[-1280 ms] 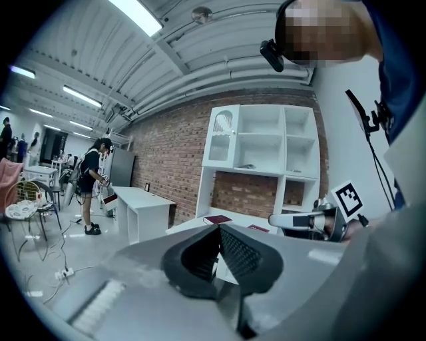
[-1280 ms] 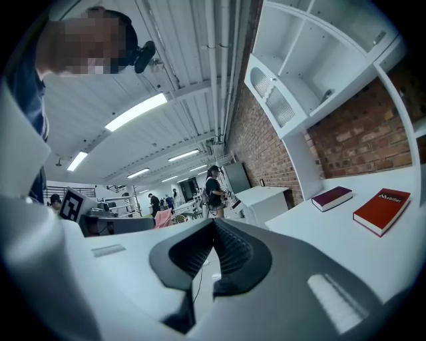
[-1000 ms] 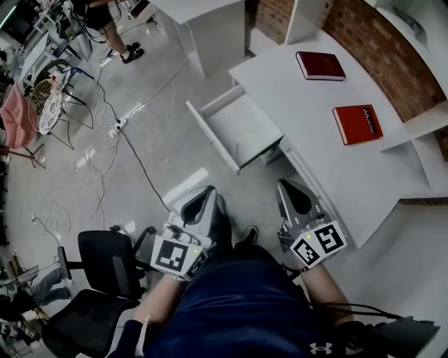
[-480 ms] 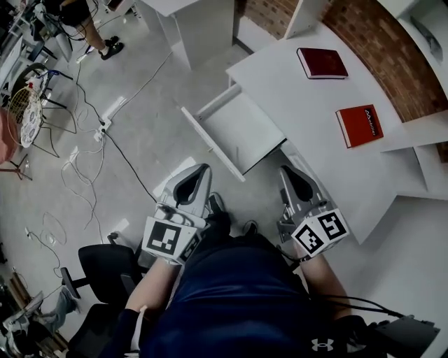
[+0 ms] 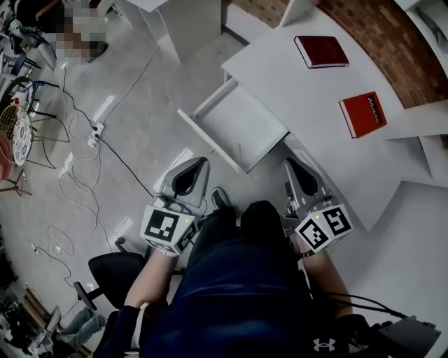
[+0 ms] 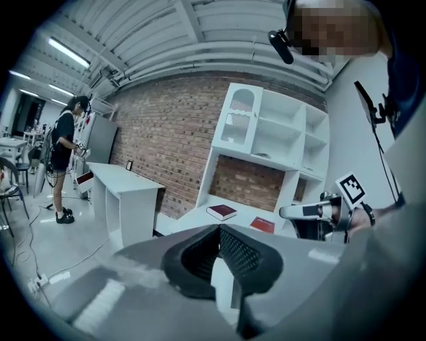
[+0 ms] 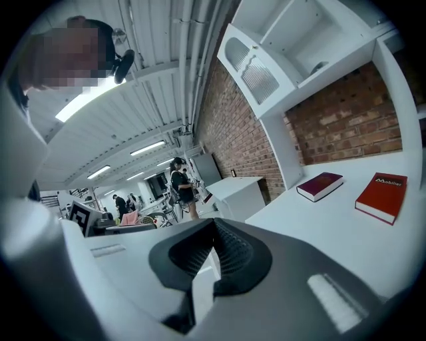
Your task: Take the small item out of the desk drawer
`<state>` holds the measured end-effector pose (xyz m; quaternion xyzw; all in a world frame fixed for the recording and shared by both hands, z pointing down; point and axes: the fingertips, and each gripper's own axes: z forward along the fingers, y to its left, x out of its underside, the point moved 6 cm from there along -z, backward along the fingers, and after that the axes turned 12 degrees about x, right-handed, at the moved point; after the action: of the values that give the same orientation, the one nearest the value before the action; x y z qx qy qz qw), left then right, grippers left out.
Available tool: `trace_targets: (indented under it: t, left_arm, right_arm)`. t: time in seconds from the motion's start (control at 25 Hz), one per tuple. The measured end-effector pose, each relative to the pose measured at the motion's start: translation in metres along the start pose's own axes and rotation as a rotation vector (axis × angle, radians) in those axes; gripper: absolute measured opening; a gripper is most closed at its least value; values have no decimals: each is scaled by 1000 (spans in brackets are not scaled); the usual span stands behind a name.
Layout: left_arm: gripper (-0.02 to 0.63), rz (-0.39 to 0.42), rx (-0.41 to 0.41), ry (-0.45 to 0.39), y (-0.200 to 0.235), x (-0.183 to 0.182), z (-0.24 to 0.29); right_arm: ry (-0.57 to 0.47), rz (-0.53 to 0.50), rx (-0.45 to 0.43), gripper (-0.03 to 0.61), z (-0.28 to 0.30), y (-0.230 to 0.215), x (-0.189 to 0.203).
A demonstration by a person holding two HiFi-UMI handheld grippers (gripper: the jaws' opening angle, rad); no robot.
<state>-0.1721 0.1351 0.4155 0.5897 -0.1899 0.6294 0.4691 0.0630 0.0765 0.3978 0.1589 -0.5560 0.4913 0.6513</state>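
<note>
The white desk drawer [image 5: 241, 133] stands pulled out from the white desk [image 5: 308, 91]. Its visible floor looks bare, and I see no small item in it. My left gripper [image 5: 197, 163] is shut with nothing in it, just short of the drawer's near corner and over the floor. My right gripper [image 5: 293, 165] is also shut and empty, at the desk's front edge to the right of the drawer. In the left gripper view the left gripper [image 6: 218, 230] has its pads together. The right gripper view shows the right gripper [image 7: 213, 224] closed over the desk top.
Two red books [image 5: 321, 51] [image 5: 363, 114] lie on the desk. A second white desk [image 5: 187, 21] stands beyond the drawer. Cables and a power strip [image 5: 93, 129] run across the floor at left. A black chair [image 5: 115, 269] is behind my left arm. A person [image 6: 65, 160] stands far off.
Both grippers have moved forward toward the drawer and the desk's front edge, staying shut. The drawer and desk now sit closer in the head view.
</note>
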Motion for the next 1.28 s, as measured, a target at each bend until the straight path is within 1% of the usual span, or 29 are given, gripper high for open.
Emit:
trace_targets:
  t: [0.16,0.32,0.52,0.64,0.76,0.92,0.96,1.0,1.16,1.24,1.28]
  left_arm:
    - [3,33,32,56,11,8,22]
    - [3,34,29,115,25,10,53]
    - [3,68,34,216,35,12,98]
    - [3,90,51,267,37,18,127]
    - [3,141,76,330,39,21,144]
    - [5,245,114,442,41,33,161]
    - [8,265,126,469,42,34,166]
    - [26,281,142,494,43,35,171]
    - [46,359,243,594,46,44,189]
    - [52,419,299,653,46,57,193]
    - [54,460,329,680,47,64,196]
  right_arm:
    - [21,28,20,3,10,-18,8]
    - [53,52,-9,3,27,-34,16]
    - [51,83,-24,3,50,-62,4]
    - [61,97,-32,3,63,-81,4]
    - [78,117,-40,3,73,-87,5]
    - [97,137,-58,3,82,-97,14]
    - [102,142,-62,3,84,-101,15]
    - [106,146,-65,3,85,-105,15]
    - [119,159,-60,3,87,-113,19]
    - [125,169,-42,3,84,-114,23]
    - [128,175,-28,3,82,-115,26]
